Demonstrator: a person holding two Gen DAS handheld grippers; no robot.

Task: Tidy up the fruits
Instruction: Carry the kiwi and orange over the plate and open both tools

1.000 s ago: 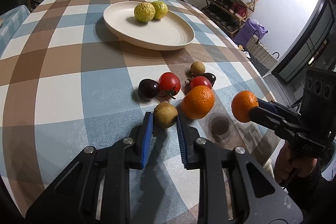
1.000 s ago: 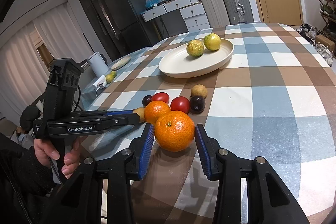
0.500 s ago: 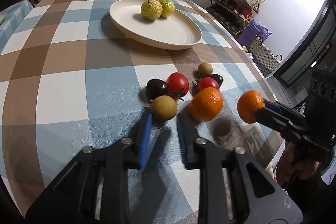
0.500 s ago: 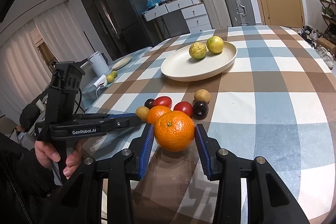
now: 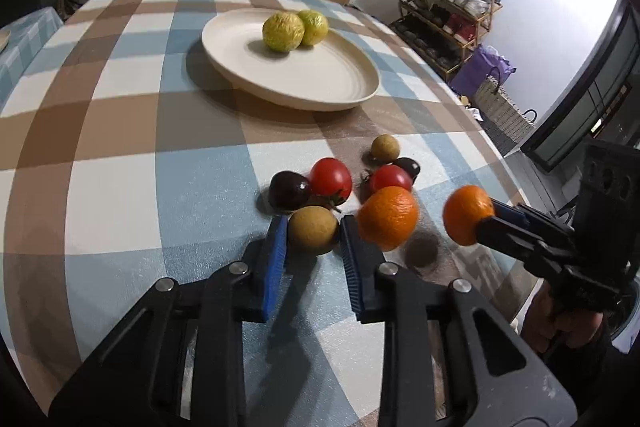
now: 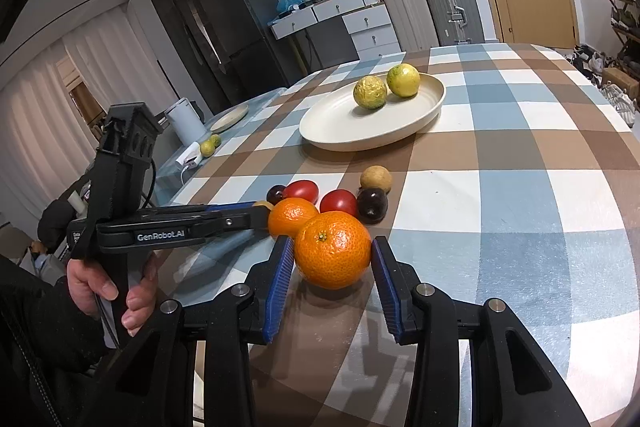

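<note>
Gripping fruit — both tongs closed on their catch.
Only the right view showed the left hand (image 6: 106, 291); left gripper (image 5: 313, 241), jaws just closing, pinched a brown fruit (image 5: 313, 230) — right gripper (image 6: 332, 255) held an orange (image 6: 333, 249) clear of the table.

Two oranges (image 5: 387, 218) (image 5: 467, 215) are showing, alongside two red tomatoes (image 5: 330, 177) (image 5: 390, 178), two dark plums (image 5: 288, 189) (image 5: 408, 166) and two small brownish-yellow fruits (image 5: 313, 230) (image 5: 385, 148). Two yellow-green citrus fruits (image 5: 282, 32) (image 5: 314, 21) are sitting on one cream plate (image 5: 320, 83).
</note>
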